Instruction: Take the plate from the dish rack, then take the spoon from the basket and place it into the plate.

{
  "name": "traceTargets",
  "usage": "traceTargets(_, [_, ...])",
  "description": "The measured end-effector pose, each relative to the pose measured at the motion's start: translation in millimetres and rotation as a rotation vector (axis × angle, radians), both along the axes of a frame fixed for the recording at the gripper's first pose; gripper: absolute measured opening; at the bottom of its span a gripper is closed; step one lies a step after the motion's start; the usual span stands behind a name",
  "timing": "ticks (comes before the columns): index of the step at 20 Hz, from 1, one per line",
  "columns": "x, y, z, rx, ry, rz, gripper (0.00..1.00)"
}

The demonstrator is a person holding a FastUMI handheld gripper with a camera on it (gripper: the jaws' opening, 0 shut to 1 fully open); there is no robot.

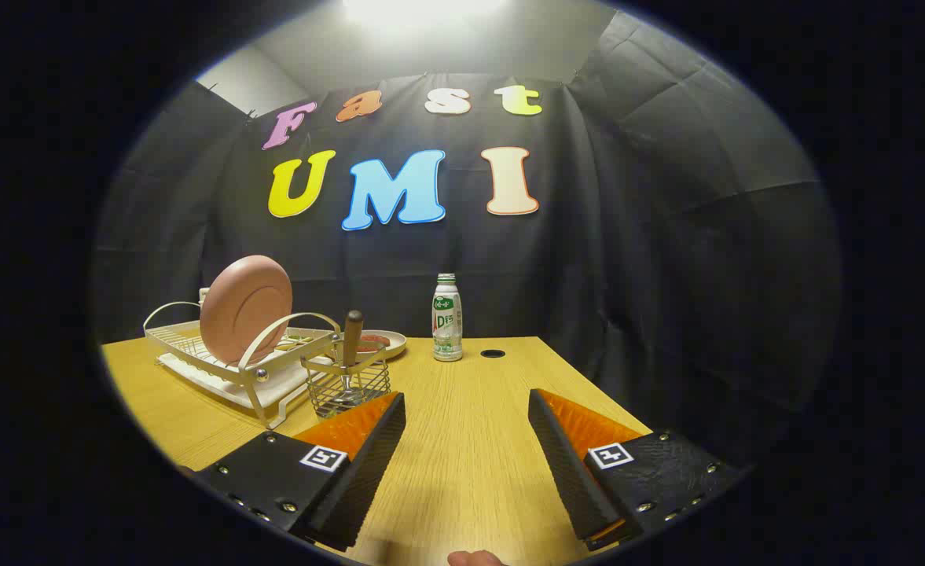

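Hovering over the table (462, 440), the gripper (466, 409) has its fingers spread wide and empty. The first step seems not yet begun: the plate (245, 308) stands upright in the dish rack (195, 346), far left. Next, I think, the gripper must go left to the plate's rim; the spoon (350, 342) waits in the basket (348, 389).

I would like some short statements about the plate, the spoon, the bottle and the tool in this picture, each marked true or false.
1. The pink plate stands on edge in the dish rack. True.
2. The tool is shut on the plate. False: its fingers are open above the bare wooden table, holding nothing.
3. The spoon stands in the wire basket, handle up. True.
4. The bottle lies on its side. False: it stands upright, beyond the fingers.
5. The basket hangs on the rack's end nearest the tool. True.
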State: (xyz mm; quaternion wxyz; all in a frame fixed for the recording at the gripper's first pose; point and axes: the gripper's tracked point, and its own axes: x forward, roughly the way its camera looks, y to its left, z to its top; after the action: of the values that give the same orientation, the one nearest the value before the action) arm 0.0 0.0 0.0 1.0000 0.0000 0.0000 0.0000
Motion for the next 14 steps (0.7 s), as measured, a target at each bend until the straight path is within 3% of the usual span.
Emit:
traceTargets(4, [10, -1, 0, 0.006, 0.0, -0.005, 0.96])
traceTargets(14, [96, -28, 31, 0.042, -0.024, -0.078, 0.96])
